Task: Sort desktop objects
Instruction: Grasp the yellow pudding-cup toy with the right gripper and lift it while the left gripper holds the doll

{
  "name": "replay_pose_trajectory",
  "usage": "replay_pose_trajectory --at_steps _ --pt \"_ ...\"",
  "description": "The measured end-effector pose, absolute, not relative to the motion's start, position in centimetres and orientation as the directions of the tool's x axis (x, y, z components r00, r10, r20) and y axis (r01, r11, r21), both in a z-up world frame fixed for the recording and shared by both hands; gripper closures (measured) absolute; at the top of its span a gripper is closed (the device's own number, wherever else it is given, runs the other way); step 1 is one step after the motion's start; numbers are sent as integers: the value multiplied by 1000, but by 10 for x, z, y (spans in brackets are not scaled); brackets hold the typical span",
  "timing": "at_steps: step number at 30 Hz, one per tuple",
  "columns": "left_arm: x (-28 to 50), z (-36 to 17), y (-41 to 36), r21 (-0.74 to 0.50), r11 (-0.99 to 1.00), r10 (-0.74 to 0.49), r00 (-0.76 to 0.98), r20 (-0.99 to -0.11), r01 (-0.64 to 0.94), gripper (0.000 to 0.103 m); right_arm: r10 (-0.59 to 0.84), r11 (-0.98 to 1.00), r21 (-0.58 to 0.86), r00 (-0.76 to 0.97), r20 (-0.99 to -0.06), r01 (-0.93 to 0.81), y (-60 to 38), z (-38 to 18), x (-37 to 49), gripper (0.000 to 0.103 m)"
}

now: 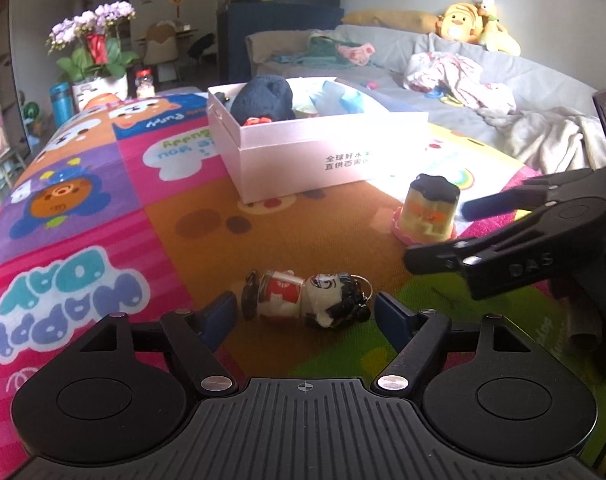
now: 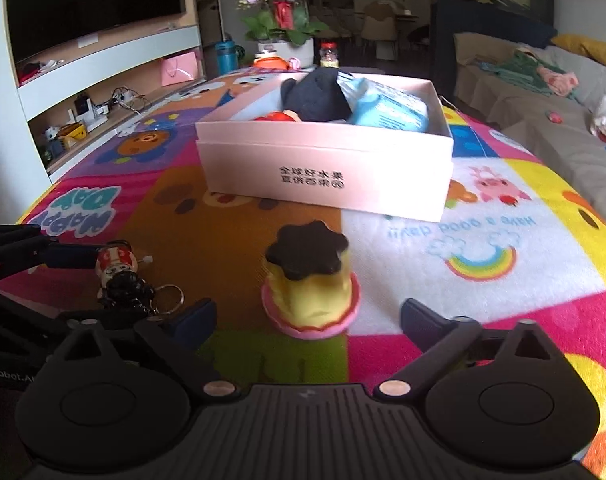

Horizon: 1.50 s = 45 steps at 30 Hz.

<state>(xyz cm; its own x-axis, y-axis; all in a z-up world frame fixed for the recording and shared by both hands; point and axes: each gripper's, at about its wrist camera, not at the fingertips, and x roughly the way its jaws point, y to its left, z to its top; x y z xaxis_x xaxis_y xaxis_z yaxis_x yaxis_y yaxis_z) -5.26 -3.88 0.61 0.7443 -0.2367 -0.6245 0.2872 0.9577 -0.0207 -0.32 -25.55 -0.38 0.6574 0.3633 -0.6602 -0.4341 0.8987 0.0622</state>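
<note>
Currently both grabs are being lined up: left gripper point(image 1: 305, 310) wide around the lying doll keychain figurine point(image 1: 307, 298), right gripper point(image 2: 309, 318) wide around the yellow pudding toy point(image 2: 311, 286) (untouched); closing is needed next, then transfer to the white cardboard box point(image 2: 327, 168).

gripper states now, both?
Left gripper: open, doll keychain between fingers, not gripped.
Right gripper: open around pudding toy, not gripped.

A doll keychain point(image 1: 307, 298) is lying on its side; a yellow pudding toy point(image 2: 309, 280) is standing upright before the pink box point(image 2: 327, 172).
</note>
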Motion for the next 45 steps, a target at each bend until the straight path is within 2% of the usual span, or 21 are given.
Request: replay_pose_trajectory --at_steps 2,4,5,6,10,14,18,20,25,29,32,33,35,41,45 --pt "-51 6 -40 -21 958 -234 742 -628 285 21 352 898 38 666 -658 -438 -251 -3 0 22" --pt "-48 5 -41 -17 961 -222 738 -637 276 21 340 901 23 674 -656 -432 -248 -2 4 33" --pt "-47 5 -42 -12 963 -214 737 -641 270 21 331 903 10 679 -655 -430 -246 -1 6 44" --pt "-46 5 -42 -8 964 -209 737 -643 266 21 329 902 4 679 -656 -432 -245 0 7 47" --pt "-43 5 -47 3 964 -203 741 -640 266 22 332 897 1 672 -662 -443 -244 4 2 47" --pt "-46 6 -54 38 959 -193 748 -635 280 32 344 888 0 663 -665 -460 -249 11 -14 47" --pt "-62 13 -59 92 946 -193 766 -613 311 33 353 879 -5 657 -666 -477 -262 26 -32 47" --pt "-69 25 -59 80 940 -222 773 -594 332 33 374 874 13 656 -656 -485 -274 40 -42 47" --pt "-63 78 -60 131 931 -250 856 -453 342 33 455 866 110 678 -577 -487 -309 86 -61 47" --pt "-26 112 -72 205 933 -218 916 -336 297 33 431 887 84 748 -505 -454 -322 106 -68 47" --pt "10 123 -84 234 939 -187 947 -261 250 31 411 899 86 762 -500 -429 -325 106 -62 47" --pt "20 123 -87 237 938 -189 945 -267 254 22 406 902 88 762 -505 -423 -325 105 -60 47" --pt "34 118 -86 217 940 -191 931 -311 265 15 399 906 90 760 -514 -415 -325 102 -57 47" --pt "5 66 -60 156 950 -173 873 -457 270 8 397 909 107 756 -520 -404 -324 99 -45 49" --pt "-14 38 -30 67 975 -145 833 -533 213 8 434 890 118 740 -514 -440 -305 104 -21 57"
